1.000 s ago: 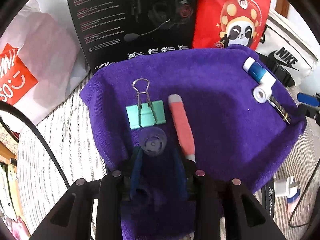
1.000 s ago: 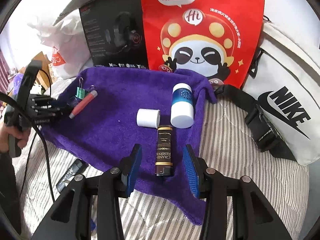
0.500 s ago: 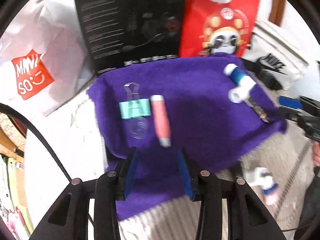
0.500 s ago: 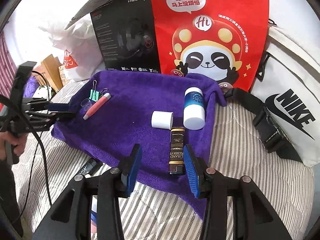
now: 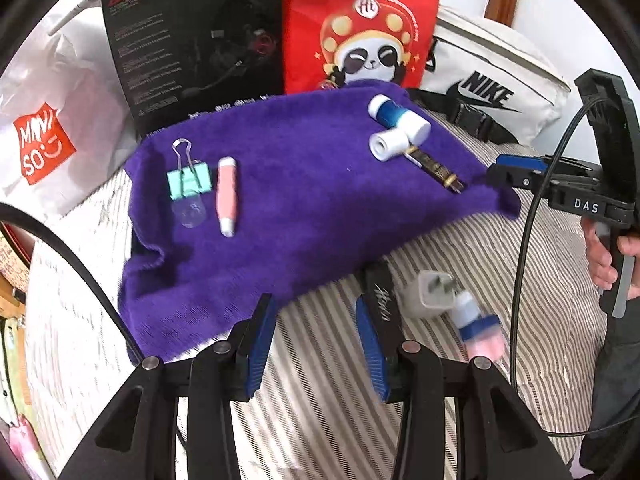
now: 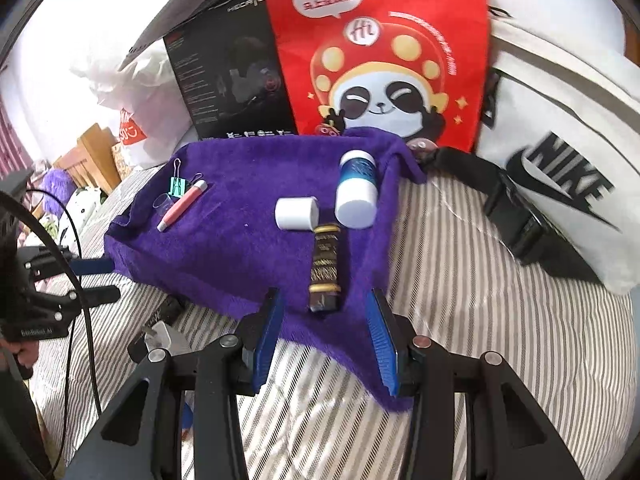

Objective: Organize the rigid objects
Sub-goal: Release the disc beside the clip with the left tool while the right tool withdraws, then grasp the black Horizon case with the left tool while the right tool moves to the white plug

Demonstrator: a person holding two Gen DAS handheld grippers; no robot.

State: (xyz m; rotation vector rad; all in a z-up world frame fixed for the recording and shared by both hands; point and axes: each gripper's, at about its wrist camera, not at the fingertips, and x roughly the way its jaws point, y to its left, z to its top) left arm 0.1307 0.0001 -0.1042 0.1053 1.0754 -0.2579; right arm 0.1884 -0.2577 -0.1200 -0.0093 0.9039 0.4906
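Observation:
A purple towel [image 5: 312,216] on the striped bed carries a green binder clip [image 5: 188,184], a clear round cap [image 5: 189,212] and a pink pen-like stick [image 5: 227,196] at its left. At its right lie a blue-and-white bottle [image 5: 398,116], a white cylinder [image 5: 390,145] and a brown-gold lighter [image 5: 438,168]. My left gripper [image 5: 315,304] is open and empty over the bedding at the towel's near edge. My right gripper [image 6: 325,304] is open, with the near end of the lighter [image 6: 325,268] lying untouched between its fingertips.
Off the towel lie a black flat item [image 5: 382,292], a white plug [image 5: 432,294] and a blue-pink item [image 5: 478,328]. A black headset box [image 5: 192,40], red panda bag [image 5: 360,24], white Nike bag [image 5: 492,92] and white shopping bag [image 5: 44,136] stand behind. Cables cross both views.
My left gripper let the clear cap lie on the towel, widened its jaws, and drew back and to the right off the towel. The right gripper shifted slightly and stays over the lighter.

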